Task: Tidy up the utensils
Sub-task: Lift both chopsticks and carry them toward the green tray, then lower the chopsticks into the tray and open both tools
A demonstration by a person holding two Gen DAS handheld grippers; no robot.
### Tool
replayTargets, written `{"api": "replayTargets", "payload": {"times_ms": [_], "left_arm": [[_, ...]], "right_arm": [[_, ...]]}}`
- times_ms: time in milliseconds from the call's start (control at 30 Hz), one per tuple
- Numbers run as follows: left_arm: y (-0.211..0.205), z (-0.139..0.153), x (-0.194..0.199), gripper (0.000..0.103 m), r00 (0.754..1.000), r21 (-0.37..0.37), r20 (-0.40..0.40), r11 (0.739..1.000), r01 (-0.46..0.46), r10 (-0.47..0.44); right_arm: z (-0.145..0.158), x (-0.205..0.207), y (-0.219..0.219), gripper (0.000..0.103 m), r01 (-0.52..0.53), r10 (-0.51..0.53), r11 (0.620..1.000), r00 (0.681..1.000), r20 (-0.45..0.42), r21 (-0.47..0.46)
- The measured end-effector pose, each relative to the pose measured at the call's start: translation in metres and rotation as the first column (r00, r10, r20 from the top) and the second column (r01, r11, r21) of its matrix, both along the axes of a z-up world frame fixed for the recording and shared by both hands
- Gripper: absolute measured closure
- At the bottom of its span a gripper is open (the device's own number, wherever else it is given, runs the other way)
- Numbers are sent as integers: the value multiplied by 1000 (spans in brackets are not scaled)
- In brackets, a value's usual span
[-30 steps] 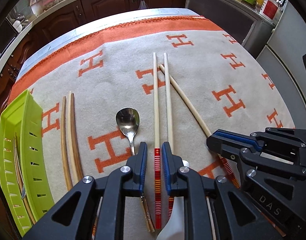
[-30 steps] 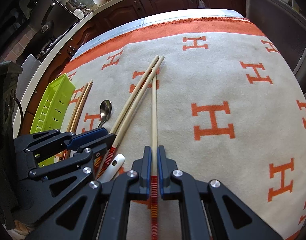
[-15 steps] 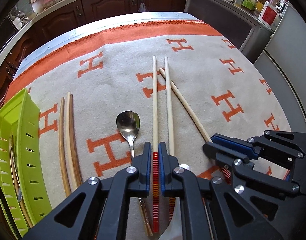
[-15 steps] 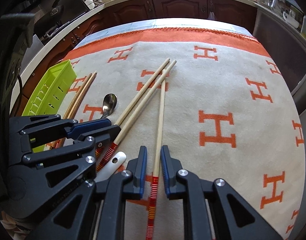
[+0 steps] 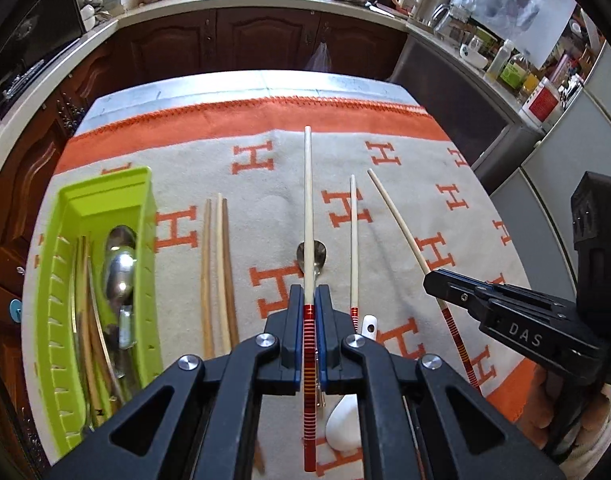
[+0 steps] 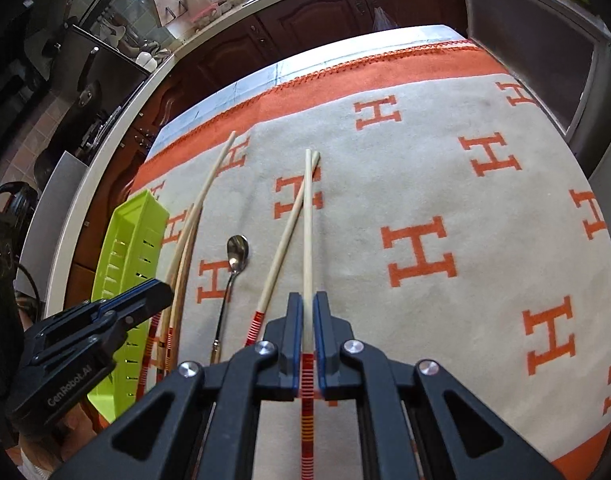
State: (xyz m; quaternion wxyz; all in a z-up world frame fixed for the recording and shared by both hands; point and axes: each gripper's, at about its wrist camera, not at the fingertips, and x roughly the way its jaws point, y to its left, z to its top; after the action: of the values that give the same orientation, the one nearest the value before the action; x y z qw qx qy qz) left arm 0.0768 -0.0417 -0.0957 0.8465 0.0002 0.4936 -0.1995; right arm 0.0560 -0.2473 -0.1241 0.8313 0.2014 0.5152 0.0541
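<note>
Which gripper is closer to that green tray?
Left. The left gripper hangs right beside the green tray; the right gripper sits farther off, past the spoon.

The cloth [image 5: 265, 200] is beige with orange letters H and a wide orange border. The tray [image 5: 105, 184] is bright lime green. Each gripper [image 5: 307, 304] is black, with blue pads [image 6: 295, 320] on the inner side. The long chopsticks [image 5: 308, 200] are pale cream, and their thick ends have red bands with thin white and yellow stripes. The short chopsticks [image 5: 217, 264] are plain brown and tan wood. The spoon [image 6: 237, 254] is shiny silver. The ceramic spoon [image 5: 345, 424] is white. The cabinets [image 5: 265, 40] are dark brown.
</note>
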Motion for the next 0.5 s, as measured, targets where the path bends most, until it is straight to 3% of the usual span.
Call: {"api": "replayTargets", "payload": {"times_ms": [233,500], "left_arm": [[68,34,-20,100,991,54,61,991,-125,122],[147,21,-26,100,961,100,55,957,-274,269]], "right_arm": [[36,6,33,98,-66,64,993,997,33,93],[62,26,124,97,-208,206,967,978,27,149]]}}
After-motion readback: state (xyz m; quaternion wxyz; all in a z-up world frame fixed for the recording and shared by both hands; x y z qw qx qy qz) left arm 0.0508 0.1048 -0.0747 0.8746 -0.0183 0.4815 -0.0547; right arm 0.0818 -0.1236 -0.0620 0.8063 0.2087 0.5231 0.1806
